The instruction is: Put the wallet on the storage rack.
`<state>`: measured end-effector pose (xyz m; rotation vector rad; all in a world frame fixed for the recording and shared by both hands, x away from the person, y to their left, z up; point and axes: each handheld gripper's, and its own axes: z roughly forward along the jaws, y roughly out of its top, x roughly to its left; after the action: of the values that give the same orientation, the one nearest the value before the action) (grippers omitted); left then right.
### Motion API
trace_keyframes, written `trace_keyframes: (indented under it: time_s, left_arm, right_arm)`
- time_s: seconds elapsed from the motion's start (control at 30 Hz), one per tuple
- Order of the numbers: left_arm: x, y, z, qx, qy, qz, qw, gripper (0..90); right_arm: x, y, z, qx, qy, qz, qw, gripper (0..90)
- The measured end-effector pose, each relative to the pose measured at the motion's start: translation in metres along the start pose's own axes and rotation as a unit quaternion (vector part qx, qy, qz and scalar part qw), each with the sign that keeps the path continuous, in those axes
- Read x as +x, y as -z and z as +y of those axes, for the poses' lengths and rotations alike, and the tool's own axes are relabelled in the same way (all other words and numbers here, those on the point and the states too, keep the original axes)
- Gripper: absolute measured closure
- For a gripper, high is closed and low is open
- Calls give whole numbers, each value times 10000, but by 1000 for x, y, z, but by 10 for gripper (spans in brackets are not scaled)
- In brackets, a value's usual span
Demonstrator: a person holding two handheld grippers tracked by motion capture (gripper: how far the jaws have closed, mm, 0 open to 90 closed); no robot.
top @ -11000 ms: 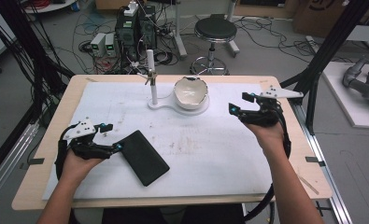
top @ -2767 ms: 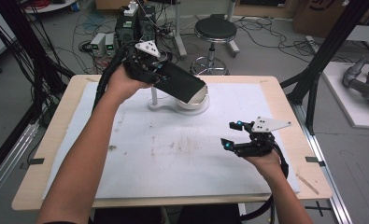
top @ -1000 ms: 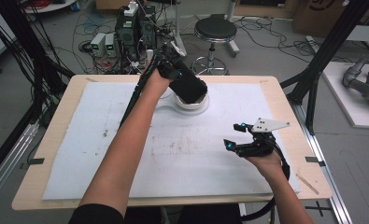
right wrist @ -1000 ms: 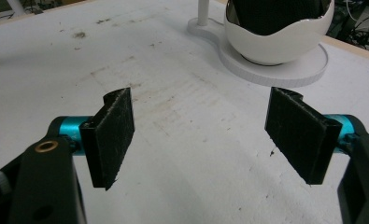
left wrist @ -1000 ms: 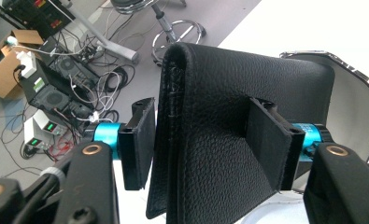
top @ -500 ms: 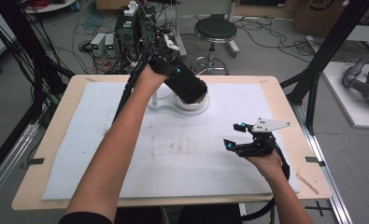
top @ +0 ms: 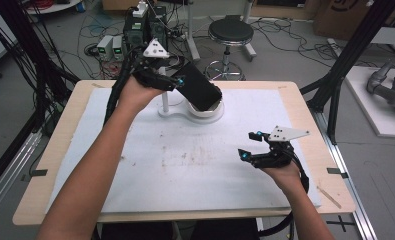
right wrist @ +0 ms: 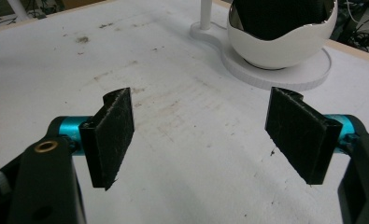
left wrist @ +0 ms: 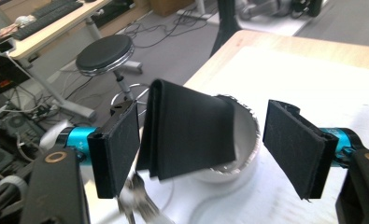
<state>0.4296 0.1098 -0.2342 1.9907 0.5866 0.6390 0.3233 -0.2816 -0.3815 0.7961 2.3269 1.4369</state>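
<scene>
Left claw sits in the upper left of the high view, at the far edge of the surface, and its jaws have just been opening. In the left claw view the 2 black pads stand wide apart, with the flat black rectangular wallet-like case between them; whether the left pad touches the case's folded edge cannot be told, while the right pad is clearly off it. The case rests in the glossy white egg-shaped bowl with a jagged rim, its lower end hidden inside the bowl. Its long axis is tilted, with the upper end leaning toward the upper left of the high view and rising above the rim. In the high view the case covers most of the bowl. A blurred metallic thing at the bottom of the left claw view is hard to make out. Right claw hovers at the lower right of the high view, its jaws wide open and holding nothing.
</scene>
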Motion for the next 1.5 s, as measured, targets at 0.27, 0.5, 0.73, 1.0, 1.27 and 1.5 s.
trace_keyframes:
  time_s: [0.27, 0.5, 0.73, 1.0, 1.27, 1.5]
  left_arm:
    - [-15, 32, -61, -358, 443, -447, 9974, 253]
    - [-28, 69, -112, -544, 572, -504, 9956, 199]
    - [-34, 97, -146, -646, 641, -580, 9942, 188]
    - [-43, 104, -173, -718, 662, -750, 9924, 182]
    - [-42, 105, -192, -609, 779, -774, 9921, 180]
    - [-39, 107, -195, -622, 831, -713, 9920, 180]
  right_arm:
    - [-1, 1, 0, -14, -27, -50, 10000, 238]
    - [-6, 2, -3, 0, -124, -124, 9998, 231]
    - [-10, 4, -6, -67, -203, -245, 9995, 211]
    - [-15, 9, -10, -122, -319, -388, 9987, 201]
    - [-23, 16, -18, -116, -448, -523, 9976, 200]
    - [-21, 15, -18, -106, -441, -554, 9974, 200]
